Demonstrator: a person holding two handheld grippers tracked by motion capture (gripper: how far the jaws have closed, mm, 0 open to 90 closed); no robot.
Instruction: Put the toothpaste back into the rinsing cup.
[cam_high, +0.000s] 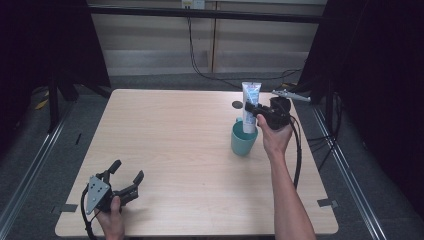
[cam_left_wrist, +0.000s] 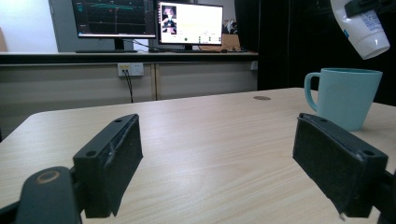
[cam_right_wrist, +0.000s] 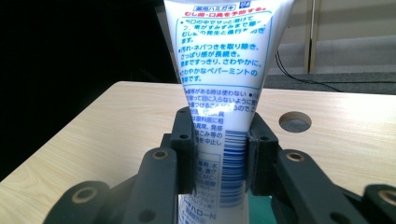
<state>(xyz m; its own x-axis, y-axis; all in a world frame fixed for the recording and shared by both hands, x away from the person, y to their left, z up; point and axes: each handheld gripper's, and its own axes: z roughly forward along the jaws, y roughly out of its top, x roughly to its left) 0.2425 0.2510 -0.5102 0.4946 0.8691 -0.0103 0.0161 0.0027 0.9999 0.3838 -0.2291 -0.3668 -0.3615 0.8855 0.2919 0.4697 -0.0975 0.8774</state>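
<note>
A white toothpaste tube (cam_high: 249, 102) with blue print stands cap-down over the teal mug (cam_high: 243, 140) at the table's right side. My right gripper (cam_high: 254, 111) is shut on the tube's lower half, and in the right gripper view both pads press its sides (cam_right_wrist: 219, 154). In the left gripper view the tube's white cap end (cam_left_wrist: 364, 28) hangs just above the mug (cam_left_wrist: 343, 97). Whether the cap dips below the rim I cannot tell from the high view. My left gripper (cam_high: 129, 172) rests open near the front left corner, nothing between its fingers (cam_left_wrist: 215, 172).
A round cable hole (cam_high: 237, 104) lies in the wooden table (cam_high: 170, 135) just behind the mug. Dark curtains flank both sides. Monitors (cam_left_wrist: 144, 21) stand on a desk beyond the far edge, and cables run across the floor.
</note>
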